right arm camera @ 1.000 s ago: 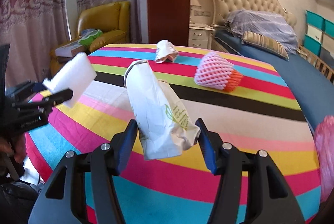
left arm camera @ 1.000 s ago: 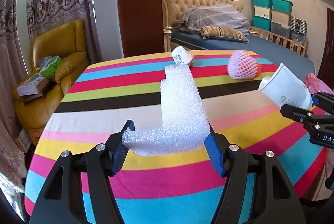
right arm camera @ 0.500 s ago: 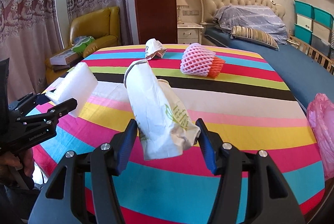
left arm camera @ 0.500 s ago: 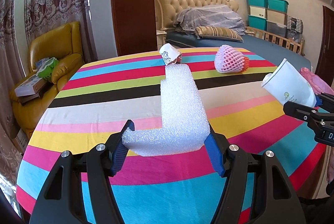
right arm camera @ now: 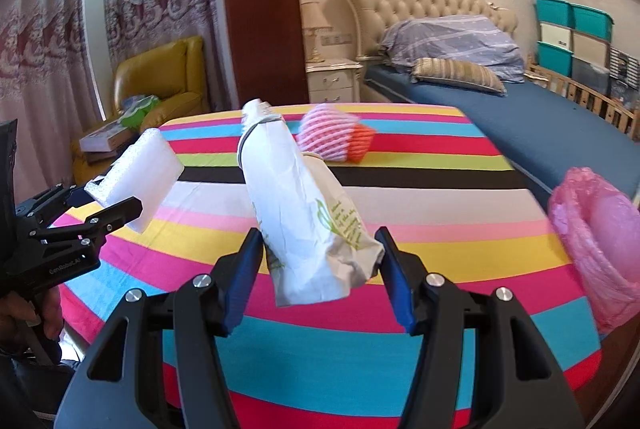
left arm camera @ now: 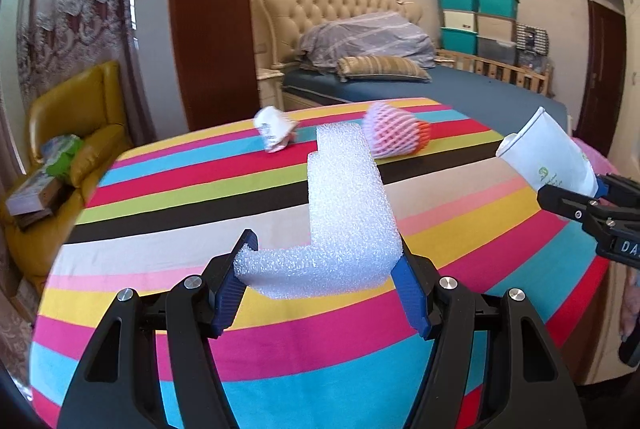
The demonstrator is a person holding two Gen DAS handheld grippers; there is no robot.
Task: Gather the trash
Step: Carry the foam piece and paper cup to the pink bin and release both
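Status from my end: both hands loaded, nothing binned yet. Left gripper (left arm camera: 322,269) is clamped on the L-shaped white foam block (left arm camera: 348,213), short leg across the pads, long leg sticking out away from me over the striped table (left arm camera: 240,341). Right gripper (right arm camera: 320,269) is clamped on the crushed white paper cup (right arm camera: 304,213) with green print, pinched at its base end, rim pointing away from me. Both pieces are held clear above the table, not touching it. Pink trash bag (right arm camera: 596,237) hangs just off the table's right edge, mouth open; I can't make out what's inside. It sits closer to the right gripper, so my guess is the cup goes in first, foam after. Left on the table, far side: a crumpled white paper cup (left arm camera: 276,133) and a pink foam fruit net (left arm camera: 394,137) with an orange end, near each other but apart. So I'd call it roughly halfway: two items picked up and in transit, two more to fetch, drop-offs pending. Far items are blurred, so I can't say more about them.
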